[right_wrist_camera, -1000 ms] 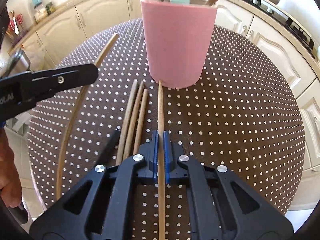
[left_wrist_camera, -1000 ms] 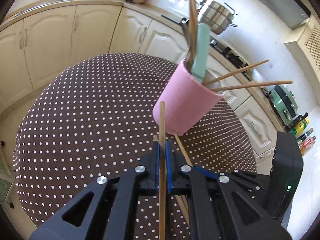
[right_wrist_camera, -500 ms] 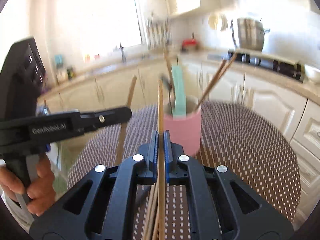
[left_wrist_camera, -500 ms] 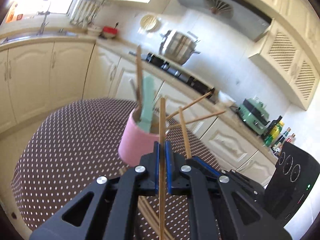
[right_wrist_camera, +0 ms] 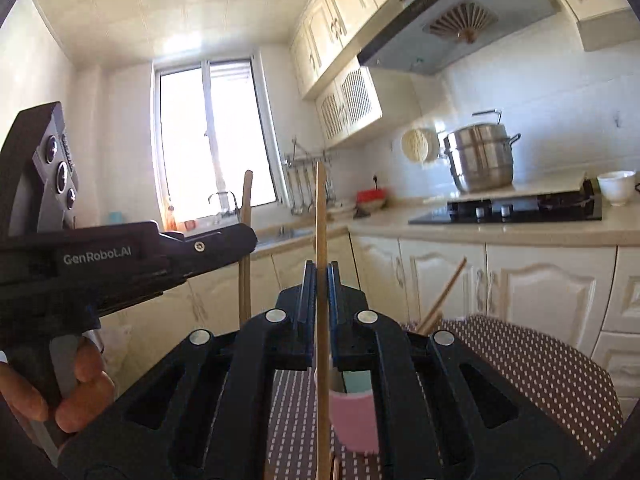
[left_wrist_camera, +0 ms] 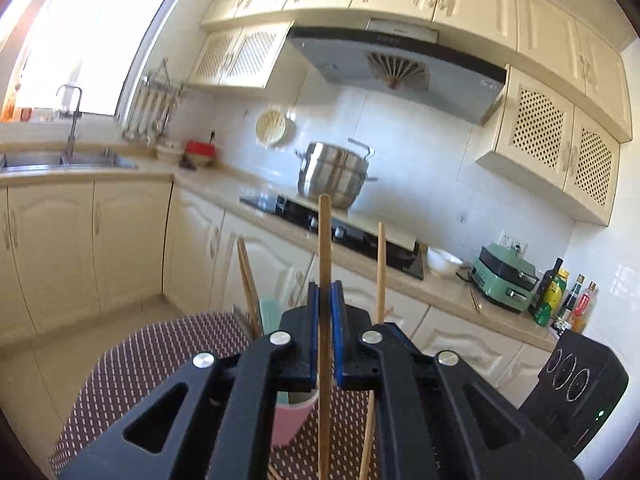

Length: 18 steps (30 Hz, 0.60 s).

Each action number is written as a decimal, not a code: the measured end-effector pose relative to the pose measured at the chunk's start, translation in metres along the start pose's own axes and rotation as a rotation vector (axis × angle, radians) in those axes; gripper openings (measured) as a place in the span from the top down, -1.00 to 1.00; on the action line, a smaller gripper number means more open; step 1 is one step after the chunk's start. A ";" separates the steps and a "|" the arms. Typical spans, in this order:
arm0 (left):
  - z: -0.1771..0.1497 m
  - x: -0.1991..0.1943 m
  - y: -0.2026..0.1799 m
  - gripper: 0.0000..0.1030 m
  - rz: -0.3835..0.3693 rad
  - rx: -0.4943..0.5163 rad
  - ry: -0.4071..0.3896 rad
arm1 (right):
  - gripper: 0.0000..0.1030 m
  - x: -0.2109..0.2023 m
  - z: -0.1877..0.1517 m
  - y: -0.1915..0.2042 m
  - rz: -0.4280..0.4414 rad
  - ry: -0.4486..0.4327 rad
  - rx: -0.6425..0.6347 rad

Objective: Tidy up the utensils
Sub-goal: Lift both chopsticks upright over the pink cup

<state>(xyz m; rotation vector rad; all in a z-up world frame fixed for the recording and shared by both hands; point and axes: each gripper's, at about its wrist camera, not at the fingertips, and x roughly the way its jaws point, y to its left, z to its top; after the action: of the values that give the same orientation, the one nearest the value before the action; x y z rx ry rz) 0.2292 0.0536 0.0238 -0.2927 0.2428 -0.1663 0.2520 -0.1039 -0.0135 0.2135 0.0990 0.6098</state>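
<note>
My left gripper (left_wrist_camera: 324,300) is shut on a wooden chopstick (left_wrist_camera: 324,240) that stands upright between its blue pads. My right gripper (right_wrist_camera: 318,280) is shut on another wooden chopstick (right_wrist_camera: 321,216), also upright. The pink cup (left_wrist_camera: 294,420) stands on the dotted table below both grippers, mostly hidden by them; it also shows in the right wrist view (right_wrist_camera: 354,420). A teal utensil handle (left_wrist_camera: 269,314) and more chopsticks (left_wrist_camera: 246,276) stick out of it. The right gripper's chopstick (left_wrist_camera: 381,268) rises to the right in the left wrist view. The left gripper (right_wrist_camera: 224,240) and its chopstick (right_wrist_camera: 245,240) show at left in the right wrist view.
The round table with brown dotted cloth (right_wrist_camera: 520,360) lies below. Kitchen counters, a sink (left_wrist_camera: 68,160), a hob with a steel pot (left_wrist_camera: 334,174) and cabinets stand behind. A person's hand (right_wrist_camera: 60,392) holds the left gripper.
Both grippers have risen from table level and tilted up, each carrying its chopstick upright. The cup has dropped from the middle of the views to below the grippers.
</note>
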 end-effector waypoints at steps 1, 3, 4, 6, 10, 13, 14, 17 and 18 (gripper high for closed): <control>0.005 0.001 0.000 0.89 -0.003 0.004 -0.024 | 0.88 0.004 0.001 -0.001 0.002 -0.012 0.005; 0.012 0.004 0.000 0.88 -0.002 0.009 -0.074 | 0.88 0.012 0.005 -0.004 -0.001 -0.041 0.019; 0.015 0.005 0.000 0.88 0.000 0.013 -0.093 | 0.88 0.018 0.008 -0.006 -0.001 -0.056 0.026; 0.021 0.008 0.000 0.88 0.012 0.023 -0.127 | 0.88 0.025 0.011 -0.009 -0.003 -0.080 0.031; 0.031 0.011 0.003 0.88 0.015 0.015 -0.189 | 0.88 0.039 0.014 -0.015 -0.010 -0.129 0.040; 0.036 0.014 0.005 0.88 0.018 0.028 -0.240 | 0.88 0.048 0.014 -0.018 -0.005 -0.147 0.051; 0.038 0.015 0.005 0.88 0.023 0.035 -0.253 | 0.88 0.053 0.014 -0.018 -0.011 -0.151 0.049; 0.039 0.018 0.006 0.88 0.029 0.046 -0.297 | 0.88 0.059 0.013 -0.019 -0.021 -0.163 0.037; 0.039 0.019 0.006 0.88 0.026 0.044 -0.303 | 0.88 0.060 0.013 -0.019 -0.023 -0.168 0.036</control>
<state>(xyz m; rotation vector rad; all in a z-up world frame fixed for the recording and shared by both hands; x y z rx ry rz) 0.2584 0.0659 0.0543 -0.2666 -0.0576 -0.0991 0.3140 -0.0866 -0.0072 0.2973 -0.0497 0.5652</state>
